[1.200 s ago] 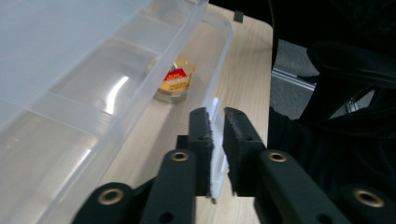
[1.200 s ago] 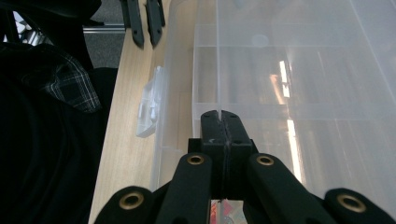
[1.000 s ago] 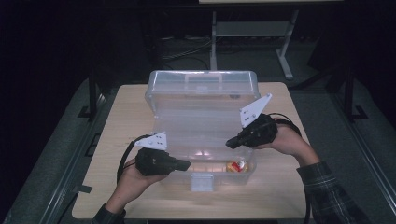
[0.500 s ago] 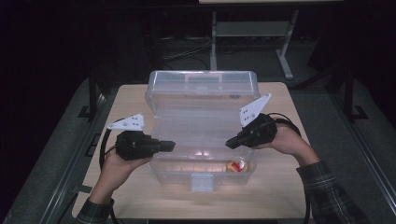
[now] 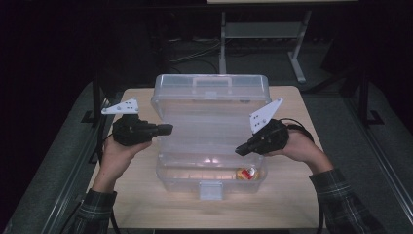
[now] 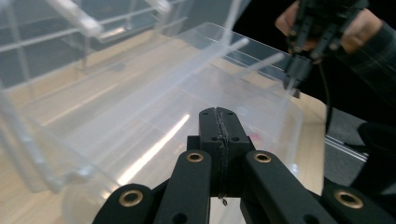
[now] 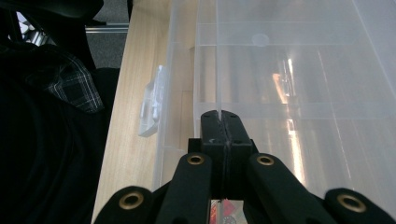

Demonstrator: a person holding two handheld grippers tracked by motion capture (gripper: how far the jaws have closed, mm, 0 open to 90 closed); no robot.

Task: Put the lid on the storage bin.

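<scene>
1. Right gripper (image 5: 242, 150): its black fingers (image 7: 212, 126) are pressed flat together with nothing clamped. In the right gripper view a thin clear edge of the box's inner tray rises straight up from their tips; whether they touch it I cannot tell.
2. In the high view, that right gripper points left and down over the right half of the open box, held in the person's right hand (image 5: 297, 146), with its grey three-cornered plate standing up above it.
3. Left gripper (image 5: 168, 128): fingers (image 6: 219, 126) fully closed too, seam to seam, holding nothing.
4. It hovers level at the box's left wall, tips pointing right toward the inside, gripped by the left hand (image 5: 119, 151); it touches nothing that I can see.
5. The left gripper view looks across the box's interior to the right gripper on the far side.
6. The task's thing, the large clear plastic storage box (image 5: 209, 180), sits in the middle of the pale wooden bench (image 5: 146, 200), front latch toward the person.
7. Its clear lid (image 5: 210, 92) stands swung open at the back, handle at the top.
8. Inside the front right corner lies a small red and yellow object (image 5: 247, 173), just below the right gripper and apart from it.
9. Plaid sleeves (image 5: 341, 195) come in from the bottom edge.
</scene>
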